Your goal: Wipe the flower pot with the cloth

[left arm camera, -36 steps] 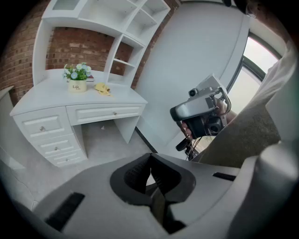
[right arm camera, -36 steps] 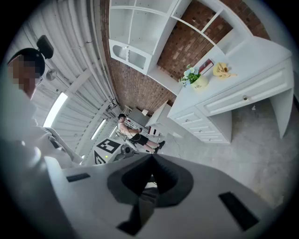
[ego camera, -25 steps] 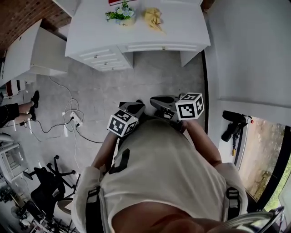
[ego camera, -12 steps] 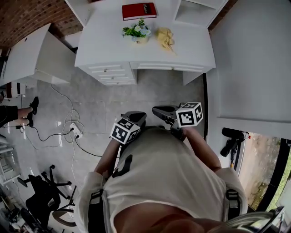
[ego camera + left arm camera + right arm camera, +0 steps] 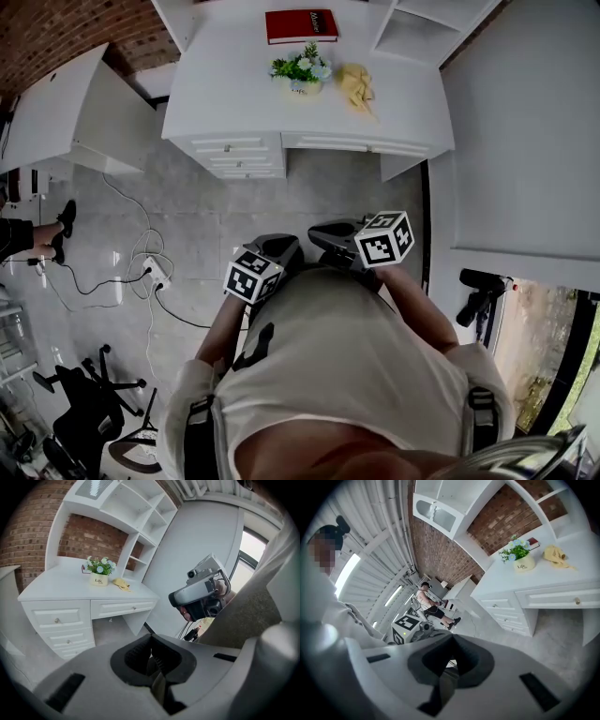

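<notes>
Jaws of both the left gripper (image 5: 278,247) and the right gripper (image 5: 328,232) are pressed fully together with nothing between them, held close in front of the person's chest, well apart from the white desk with drawers (image 5: 234,103); the small cream ceramic flower pot with green leaves and pale blooms (image 5: 304,77) stands mid-desk nearer the back edge, in front of a red hardback book (image 5: 300,25), the crumpled yellow cloth (image 5: 356,86) just beside it toward the right edge; arriving with closed jaws would likely shove the cloth away or tip the pot; compared with a second ago, the desk sits lower in the head view and the book has come into sight
</notes>
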The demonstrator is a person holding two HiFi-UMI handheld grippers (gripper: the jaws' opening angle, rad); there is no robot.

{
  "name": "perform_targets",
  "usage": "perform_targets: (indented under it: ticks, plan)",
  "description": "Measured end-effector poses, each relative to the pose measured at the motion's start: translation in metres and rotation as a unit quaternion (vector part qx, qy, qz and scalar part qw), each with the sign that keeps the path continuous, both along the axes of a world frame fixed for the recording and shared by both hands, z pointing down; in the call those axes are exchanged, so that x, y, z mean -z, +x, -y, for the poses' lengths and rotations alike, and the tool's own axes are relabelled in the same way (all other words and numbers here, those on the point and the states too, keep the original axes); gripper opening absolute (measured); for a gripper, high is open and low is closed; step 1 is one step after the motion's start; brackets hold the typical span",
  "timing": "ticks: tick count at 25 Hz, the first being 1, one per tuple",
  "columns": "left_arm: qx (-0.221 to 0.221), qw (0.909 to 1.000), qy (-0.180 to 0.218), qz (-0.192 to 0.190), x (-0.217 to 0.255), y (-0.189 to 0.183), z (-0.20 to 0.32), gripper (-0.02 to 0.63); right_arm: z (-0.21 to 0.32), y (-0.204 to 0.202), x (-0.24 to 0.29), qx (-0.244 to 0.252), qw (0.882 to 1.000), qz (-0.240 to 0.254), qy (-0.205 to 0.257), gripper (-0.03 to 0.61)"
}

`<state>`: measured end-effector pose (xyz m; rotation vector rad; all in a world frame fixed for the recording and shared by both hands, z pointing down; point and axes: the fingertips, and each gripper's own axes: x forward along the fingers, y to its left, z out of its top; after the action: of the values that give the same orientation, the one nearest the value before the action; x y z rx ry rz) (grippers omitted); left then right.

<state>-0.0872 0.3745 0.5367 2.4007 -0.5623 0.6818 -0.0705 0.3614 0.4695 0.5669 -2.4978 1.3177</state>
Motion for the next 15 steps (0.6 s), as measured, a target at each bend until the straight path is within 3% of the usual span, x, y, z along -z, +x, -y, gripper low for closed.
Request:
perform_targets:
  ticks: [9,15]
  plan:
    - [-0.027,0.9993,-0.016,0.019,-0.005,0.017,0.017,0.021,0.024,0.018,-0.013,-0.036,0.997,0.036,-0.055,0.011]
    - [-0.081,0.9949,0.002,0.060,-0.010,0.064,0.039,0.021,0.054,0.061,-0.014,-0.066,0.992,0.077,-0.071,0.011]
